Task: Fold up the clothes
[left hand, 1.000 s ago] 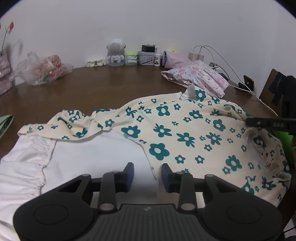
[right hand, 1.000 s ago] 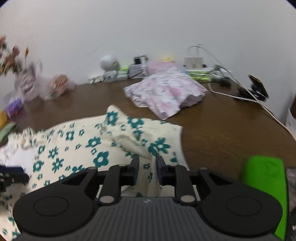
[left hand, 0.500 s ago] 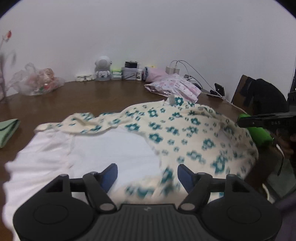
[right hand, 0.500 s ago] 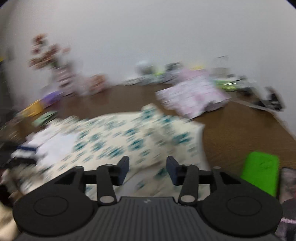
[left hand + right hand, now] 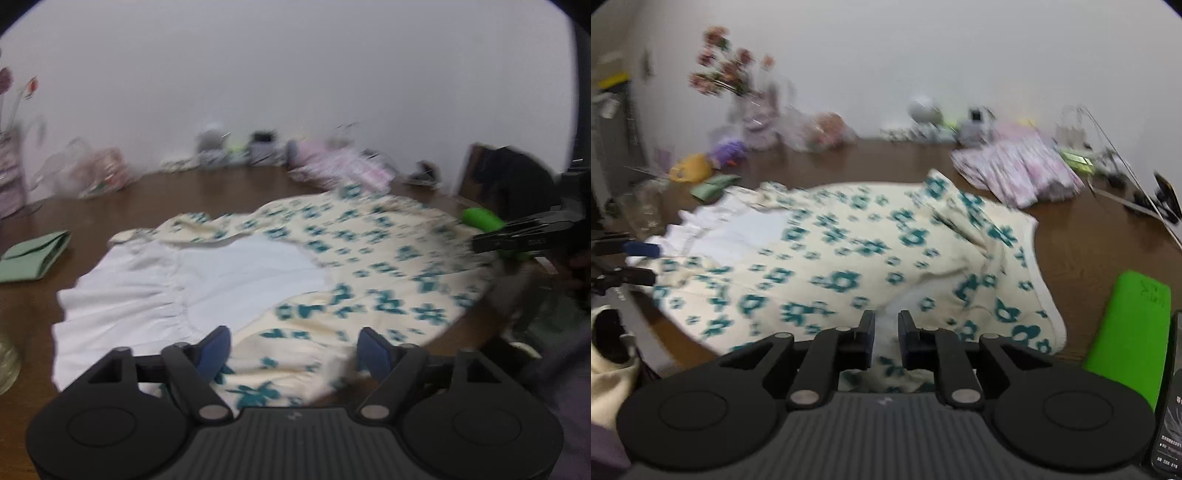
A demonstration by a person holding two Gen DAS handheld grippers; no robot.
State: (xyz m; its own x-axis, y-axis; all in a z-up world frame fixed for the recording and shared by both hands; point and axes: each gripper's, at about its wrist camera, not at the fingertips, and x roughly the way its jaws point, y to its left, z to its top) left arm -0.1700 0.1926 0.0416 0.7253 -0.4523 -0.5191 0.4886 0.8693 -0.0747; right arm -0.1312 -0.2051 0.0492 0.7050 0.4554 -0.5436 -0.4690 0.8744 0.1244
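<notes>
My left gripper hung over the near edge of the flowered garment, its jaws spreading wider, with cream cloth lying below the gap but neither pad touching it. My right gripper had its jaws drawing together to a narrow slot, and a ridge of the same garment's hem rose between them; the blur kept me from telling whether the pads truly pinched it.

The garment, cream with teal flowers, lay spread across the brown wooden table, its white lining turned up on the left side and a white ruffled edge running toward the table's rim. Its far collar almost reached a pile of pink patterned cloth near the wall.

Around it the table was crowded. A bright green case lay just beside the garment's right hem, with a phone touching its outer side. A folded green cloth sat off to the left, well apart. Along the wall stood a vase of flowers, a plastic bag, a small white toy figure, and chargers with cables.
</notes>
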